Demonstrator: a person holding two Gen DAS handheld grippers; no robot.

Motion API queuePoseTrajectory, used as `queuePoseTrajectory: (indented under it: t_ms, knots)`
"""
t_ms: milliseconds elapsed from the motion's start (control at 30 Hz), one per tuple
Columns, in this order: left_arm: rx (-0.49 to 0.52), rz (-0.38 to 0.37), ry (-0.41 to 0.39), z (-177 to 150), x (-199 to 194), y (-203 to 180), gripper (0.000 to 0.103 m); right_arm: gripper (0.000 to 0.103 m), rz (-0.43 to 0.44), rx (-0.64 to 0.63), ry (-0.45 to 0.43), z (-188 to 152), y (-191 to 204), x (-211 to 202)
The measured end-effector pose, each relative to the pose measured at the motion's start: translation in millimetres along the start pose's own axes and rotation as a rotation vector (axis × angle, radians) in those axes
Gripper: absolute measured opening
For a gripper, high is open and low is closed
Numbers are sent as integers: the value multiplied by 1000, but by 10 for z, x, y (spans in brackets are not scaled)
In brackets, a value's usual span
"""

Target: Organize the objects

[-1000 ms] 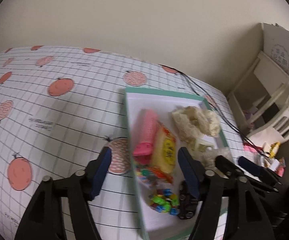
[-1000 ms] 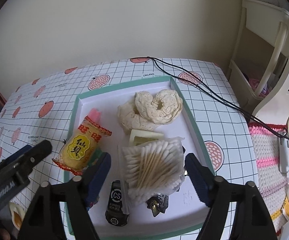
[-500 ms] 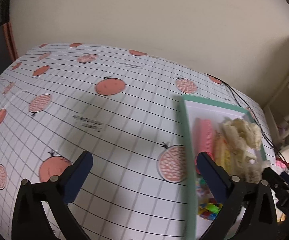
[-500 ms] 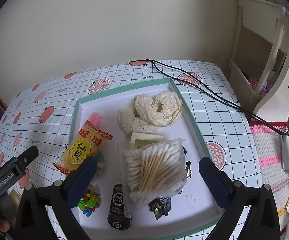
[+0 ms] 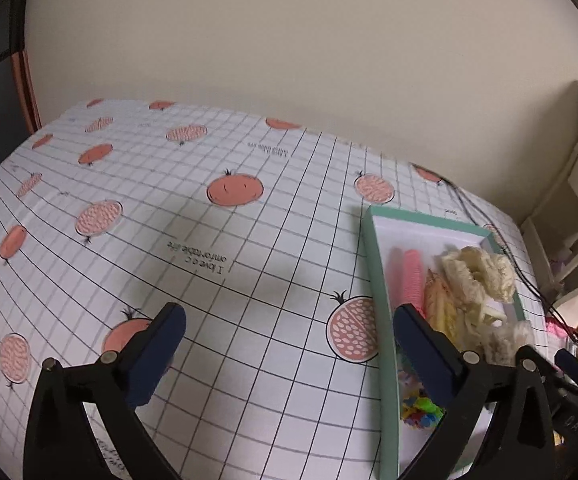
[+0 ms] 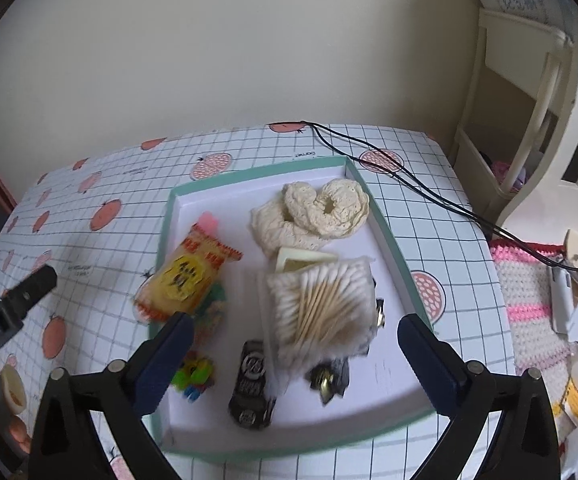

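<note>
Both our left claw and right claw have spread wide and empty, the left swinging off the tray over bare worktop, so the snacks look placed.

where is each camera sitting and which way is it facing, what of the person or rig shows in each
Left wrist: on the left hand-held gripper, angled down at the tablecloth; the tray lies at the right edge. Both its fingers show, open, plus the other gripper's tip at the far right.
Right wrist: on the right hand-held gripper, angled down over the tray, cotton swabs in the middle. Its open fingers show, plus the left gripper and fingertips at the lower left.
Shared: tray, snack packet, cream crochet pieces, black cable.
</note>
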State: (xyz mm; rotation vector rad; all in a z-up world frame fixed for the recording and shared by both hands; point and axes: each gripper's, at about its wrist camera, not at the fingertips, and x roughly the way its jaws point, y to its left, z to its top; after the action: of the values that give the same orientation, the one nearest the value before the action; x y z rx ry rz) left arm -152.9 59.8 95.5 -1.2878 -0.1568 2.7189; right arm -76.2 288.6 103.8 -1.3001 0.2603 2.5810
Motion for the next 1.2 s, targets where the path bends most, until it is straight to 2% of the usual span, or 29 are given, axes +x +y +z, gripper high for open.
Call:
queuePoseTrajectory:
  t_ms: [267, 433, 567, 767, 1000, 1200]
  knots:
    - [5, 2, -100, -143, -660, 88, 103, 103, 32, 5, -68, -237, 221, -543]
    - [14, 18, -104, -383, -924, 194, 103, 103, 42, 31, -99, -462, 311, -820]
    - [-46, 10, -92, -569, -1023, 409, 103, 103, 52, 48, -104, -724, 337, -913]
    - [-83, -7, -43, -966, -999, 600, 103, 103, 52, 52, -66, -1125, 292, -796]
    - [-40, 47, 39, -1484, -746, 621, 103, 103, 12, 29, 2, -1507, 255, -504]
    - [-6, 78, 118, -1687, -503, 611, 103, 103, -34, -14, 50, -1667, 289, -280]
